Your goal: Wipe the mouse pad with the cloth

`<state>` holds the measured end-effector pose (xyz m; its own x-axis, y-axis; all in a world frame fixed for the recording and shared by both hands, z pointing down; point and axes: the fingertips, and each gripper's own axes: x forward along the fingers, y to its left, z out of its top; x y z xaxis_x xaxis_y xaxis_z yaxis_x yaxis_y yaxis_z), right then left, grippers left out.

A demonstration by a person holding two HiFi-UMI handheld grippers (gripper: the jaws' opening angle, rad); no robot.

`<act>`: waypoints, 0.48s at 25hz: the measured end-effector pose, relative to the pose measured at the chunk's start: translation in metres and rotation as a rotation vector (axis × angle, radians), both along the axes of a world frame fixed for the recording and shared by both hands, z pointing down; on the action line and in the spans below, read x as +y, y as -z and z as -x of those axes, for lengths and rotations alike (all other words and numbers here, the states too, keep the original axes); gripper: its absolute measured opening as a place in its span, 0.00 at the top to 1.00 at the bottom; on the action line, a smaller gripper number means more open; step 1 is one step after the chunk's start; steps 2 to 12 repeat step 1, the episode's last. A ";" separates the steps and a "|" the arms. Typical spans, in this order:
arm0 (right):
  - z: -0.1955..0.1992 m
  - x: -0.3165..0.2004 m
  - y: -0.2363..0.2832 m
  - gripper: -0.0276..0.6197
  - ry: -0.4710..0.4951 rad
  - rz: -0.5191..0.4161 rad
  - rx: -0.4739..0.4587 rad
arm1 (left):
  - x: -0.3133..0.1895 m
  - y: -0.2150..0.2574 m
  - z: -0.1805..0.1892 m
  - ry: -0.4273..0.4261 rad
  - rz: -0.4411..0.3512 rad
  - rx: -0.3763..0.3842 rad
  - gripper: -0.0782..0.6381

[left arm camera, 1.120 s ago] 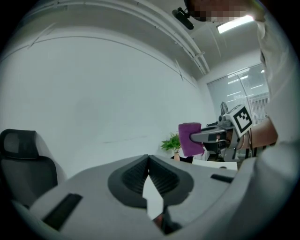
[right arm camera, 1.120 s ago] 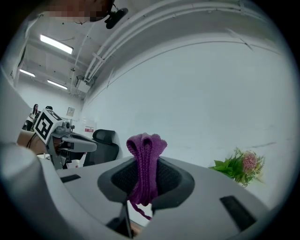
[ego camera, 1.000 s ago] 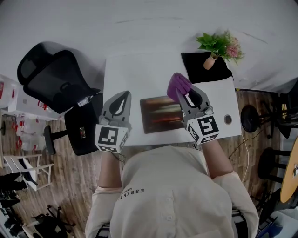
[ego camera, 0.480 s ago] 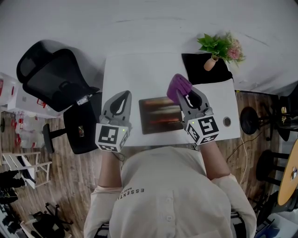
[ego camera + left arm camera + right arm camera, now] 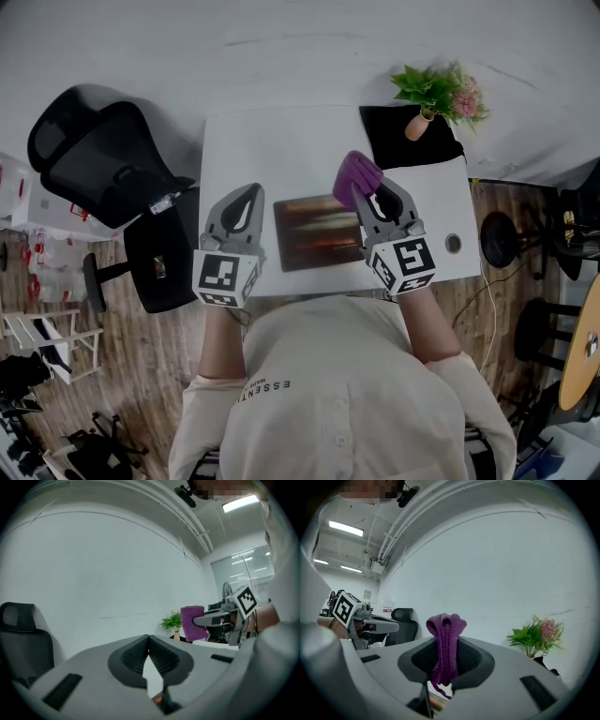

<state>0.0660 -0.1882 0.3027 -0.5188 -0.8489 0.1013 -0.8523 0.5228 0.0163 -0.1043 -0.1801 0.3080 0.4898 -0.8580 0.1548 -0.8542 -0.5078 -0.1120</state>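
- The right tool [image 5: 372,190] pinches a purple cloth [image 5: 357,173]. In its own view the cloth stands folded and upright between the jaws, with a loose thread hanging below.
- The left tool [image 5: 250,191] has its jaws pressed together at the tips, with nothing between them. It is held over the table's left part, just beside the pad.
- Each tool carries a cube printed with black-and-white square markers.
- The cloth sits over the far right corner of the pad [image 5: 314,232]. Whether it touches the pad cannot be told.
- The pad is a dark rectangle with reddish-brown streaks. It lies flat between the two tools, near the table's front edge.
- The table [image 5: 272,150] is white. A small round grommet [image 5: 453,243] sits near its right front corner.
- At the far right corner lies a black mat [image 5: 394,142].
- On the mat stands a small vase holding a green plant [image 5: 439,90] with pink flowers.
- Beyond the table rises a plain white wall [image 5: 93,573].
- To the left of the table stands a black office chair [image 5: 98,164] with a headrest.
- The floor [image 5: 141,375] is wooden planks, and a cable trails across it to the right of the table.
- The gripper views show strip lights [image 5: 346,528] on the ceiling and tall windows [image 5: 243,569] on the right side of the room.
- The person's pale shirt [image 5: 337,394] bears small dark print. "ESSENT" can be read, and the rest curves out of sight.
- A small sign on the wall behind the chair is too small to read.
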 end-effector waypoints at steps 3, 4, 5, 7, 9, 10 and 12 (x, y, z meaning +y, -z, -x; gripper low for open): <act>-0.001 0.000 0.000 0.82 -0.004 0.002 -0.002 | 0.000 0.000 -0.001 -0.001 0.000 0.001 0.89; -0.001 0.000 0.000 0.82 -0.004 0.002 -0.002 | 0.000 0.000 -0.001 -0.001 0.000 0.001 0.89; -0.001 0.000 0.000 0.82 -0.004 0.002 -0.002 | 0.000 0.000 -0.001 -0.001 0.000 0.001 0.89; -0.001 0.000 0.000 0.82 -0.004 0.002 -0.002 | 0.000 0.000 -0.001 -0.001 0.000 0.001 0.89; -0.001 0.000 0.000 0.82 -0.004 0.002 -0.002 | 0.000 0.000 -0.001 -0.001 0.000 0.001 0.89; -0.001 0.000 0.000 0.82 -0.004 0.002 -0.002 | 0.000 0.000 -0.001 -0.001 0.000 0.001 0.89; -0.001 0.000 0.000 0.82 -0.004 0.002 -0.002 | 0.000 0.000 -0.001 -0.001 0.000 0.001 0.89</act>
